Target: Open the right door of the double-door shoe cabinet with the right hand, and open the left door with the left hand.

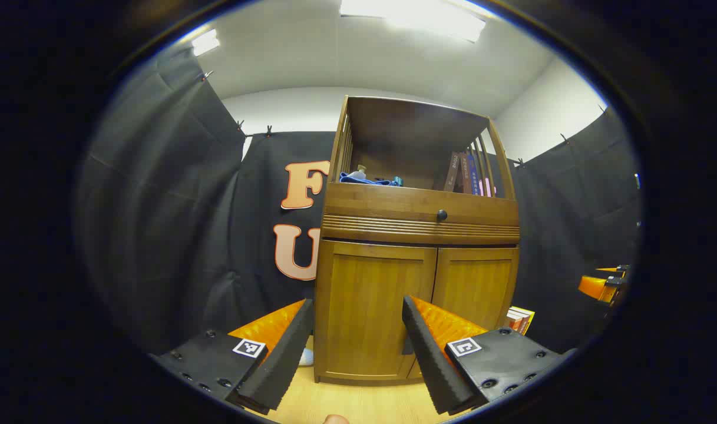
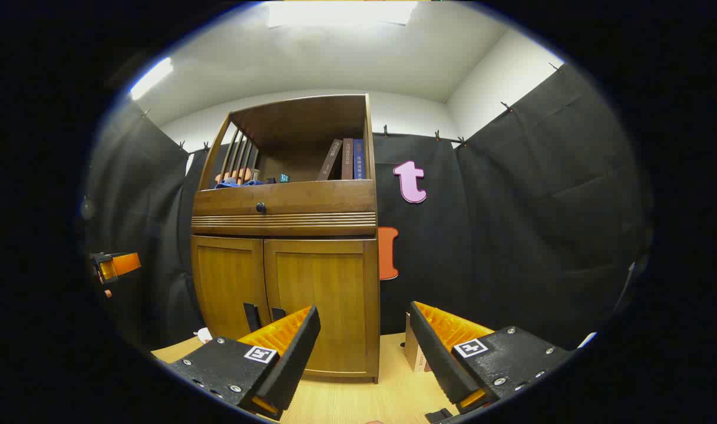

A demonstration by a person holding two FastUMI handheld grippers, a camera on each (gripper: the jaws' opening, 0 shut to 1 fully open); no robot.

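A: Left tongs [image 1: 352, 347]: fingers spread wide, nothing between them, held short of the shoe cabinet [image 1: 417, 235]. The gap frames the left door [image 1: 373, 312].

B: Right tongs [image 2: 364, 347]: likewise wide apart and holding nothing. They point at the cabinet's right edge, with the right door [image 2: 320, 300] behind the left finger.

A: Cabinet condition: brown wood, standing on a light wooden floor [image 1: 364, 403] against the black booth cloth. Both panelled doors closed and flush. Two dark handles [image 2: 264, 315] sit low on the centre seam in the right gripper view.

B: Above the doors is a ribbed band, then a drawer front with a dark round knob [image 2: 261, 207]. An open shelf on top holds upright books [image 2: 346, 159], a blue cloth [image 1: 364, 179] and small items too small to identify.

A: Writing: the book spines carry text, not legible. More books [image 1: 520, 320] stand on the floor beside the cabinet. Each gripper body bears a square black-and-white marker [image 1: 249, 347].
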